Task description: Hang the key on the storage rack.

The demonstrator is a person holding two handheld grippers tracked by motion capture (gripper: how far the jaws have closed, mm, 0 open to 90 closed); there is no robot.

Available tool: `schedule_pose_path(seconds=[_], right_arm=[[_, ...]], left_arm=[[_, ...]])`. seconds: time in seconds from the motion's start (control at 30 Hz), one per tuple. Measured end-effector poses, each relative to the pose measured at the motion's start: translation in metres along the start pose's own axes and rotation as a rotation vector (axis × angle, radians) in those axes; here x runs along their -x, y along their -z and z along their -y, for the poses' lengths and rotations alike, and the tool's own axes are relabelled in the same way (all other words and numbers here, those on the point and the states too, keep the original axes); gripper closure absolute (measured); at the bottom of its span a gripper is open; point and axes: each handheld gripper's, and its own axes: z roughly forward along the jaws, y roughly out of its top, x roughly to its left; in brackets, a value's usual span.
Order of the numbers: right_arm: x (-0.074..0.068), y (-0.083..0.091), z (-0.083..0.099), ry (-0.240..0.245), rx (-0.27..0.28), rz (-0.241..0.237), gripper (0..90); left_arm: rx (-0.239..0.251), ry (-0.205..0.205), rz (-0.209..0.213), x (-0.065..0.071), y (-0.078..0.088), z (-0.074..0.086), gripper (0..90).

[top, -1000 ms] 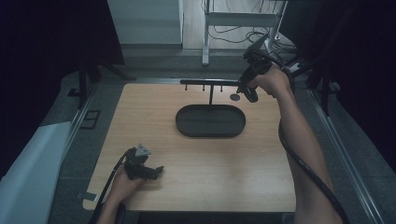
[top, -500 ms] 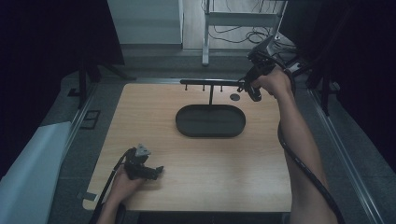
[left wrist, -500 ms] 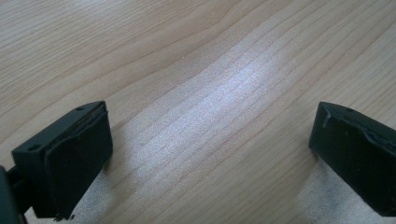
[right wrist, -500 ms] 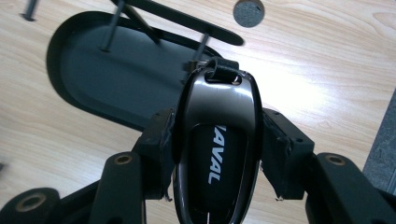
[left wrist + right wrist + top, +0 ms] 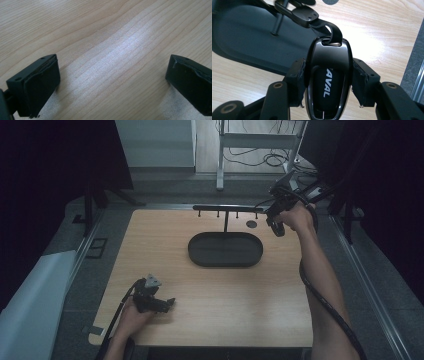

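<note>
The right gripper [image 5: 327, 82] is clamped on a glossy black car key fob [image 5: 327, 75] with white lettering on its face; both pads press against the fob's sides, and the fob stands lengthwise between them. At the top of the fob a black strap loop [image 5: 334, 31] passes through its eyelet and hangs around the end of a black key rack [image 5: 227, 211], a thin horizontal bar with small pegs set on a short post. In the right gripper view the bar's flat end plate [image 5: 305, 14] sits just above the loop, touching it. In the high view the right gripper [image 5: 276, 215] is held up at the right end of that bar, at the far right part of the wooden table [image 5: 210, 320], with the person's right forearm reaching up from the bottom edge.

The post rises from a dark oval tray [image 5: 225, 249] lying near the middle of the table, toward the far side. A small dark round grommet [image 5: 251, 224] is set in the tabletop just beyond the tray's right end, near the right gripper.

The left gripper [image 5: 159, 303] rests on the near left part of the table, well apart from the tray and rack, held in the person's left hand [image 5: 132, 316]. In the left gripper view its jaws stand wide apart with bare wood grain between them.
</note>
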Motion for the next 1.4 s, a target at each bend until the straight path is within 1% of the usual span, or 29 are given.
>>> schedule_pose_path(seconds=[0.03, 0.13, 0.2, 0.33, 0.47, 0.5, 0.57, 0.63, 0.7, 0.97, 1.03, 1.1, 1.13, 1.2, 1.23, 1.27, 1.3, 1.33, 1.4], right_arm=[[0.001, -0.006, 0.002, 0.005, -0.008, 0.010, 48.3], [0.001, -0.015, 0.004, 0.010, -0.009, 0.011, 48.3], [0.000, -0.018, 0.005, 0.014, -0.011, 0.012, 48.3], [-0.004, -0.034, 0.007, 0.025, -0.011, 0.015, 48.3], [-0.010, -0.049, 0.009, 0.049, -0.004, 0.034, 48.3], [-0.010, -0.049, 0.009, 0.049, -0.004, 0.034, 48.3], [-0.013, -0.054, 0.009, 0.059, 0.004, 0.046, 48.2], [-0.015, -0.059, 0.010, 0.066, 0.010, 0.048, 48.2], [-0.018, -0.065, 0.010, 0.083, 0.018, 0.051, 48.2], [-0.020, -0.072, 0.011, 0.098, 0.032, 0.046, 47.6], [-0.020, -0.073, 0.011, 0.105, 0.033, 0.035, 47.2], [-0.020, -0.074, 0.012, 0.122, 0.027, 0.025, 42.5], [-0.020, -0.074, 0.012, 0.122, 0.027, 0.025, 42.5], [-0.020, -0.074, 0.014, 0.136, 0.019, 0.009, 39.8], [-0.020, -0.075, 0.015, 0.142, 0.022, 0.006, 36.9], [-0.019, -0.075, 0.016, 0.151, 0.023, -0.009, 31.9], [-0.019, -0.075, 0.016, 0.151, 0.023, -0.009, 31.9], [-0.020, -0.076, 0.018, 0.159, 0.020, -0.012, 25.3], [-0.020, -0.076, 0.019, 0.168, 0.017, -0.020, 23.7]], left_arm=[[-0.001, -0.001, 0.000, 0.000, 0.000, 0.000, 0.0], [0.003, 0.001, -0.001, 0.000, 0.000, 0.000, 0.0], [0.003, 0.001, -0.001, 0.000, 0.000, 0.000, 0.0], [0.003, 0.001, -0.001, 0.000, 0.000, 0.000, 0.0], [0.004, 0.001, -0.002, 0.000, 0.000, 0.000, 0.0], [0.004, 0.001, -0.002, 0.000, 0.000, 0.000, 0.0], [0.004, 0.001, -0.003, 0.000, 0.000, 0.000, 0.0], [0.004, 0.002, -0.003, 0.000, 0.000, 0.000, 0.0], [0.005, 0.001, -0.003, 0.000, 0.000, 0.000, 0.0], [0.004, 0.000, -0.004, 0.000, 0.000, 0.000, 0.0], [0.004, 0.000, -0.004, 0.000, 0.000, 0.000, 0.0], [0.005, 0.001, -0.003, 0.000, 0.000, 0.000, 0.0], [0.005, 0.004, -0.003, 0.000, 0.000, 0.000, 0.0], [0.005, 0.001, -0.003, 0.000, 0.000, 0.000, 0.0], [0.005, 0.001, -0.003, 0.000, 0.000, 0.000, 0.0], [0.005, 0.000, -0.004, 0.000, 0.000, 0.000, 0.0], [0.004, 0.000, -0.003, 0.000, 0.000, 0.000, 0.0], [0.005, 0.001, -0.003, 0.000, 0.000, 0.000, 0.0], [0.005, 0.001, -0.003, 0.000, 0.000, 0.000, 0.0]])
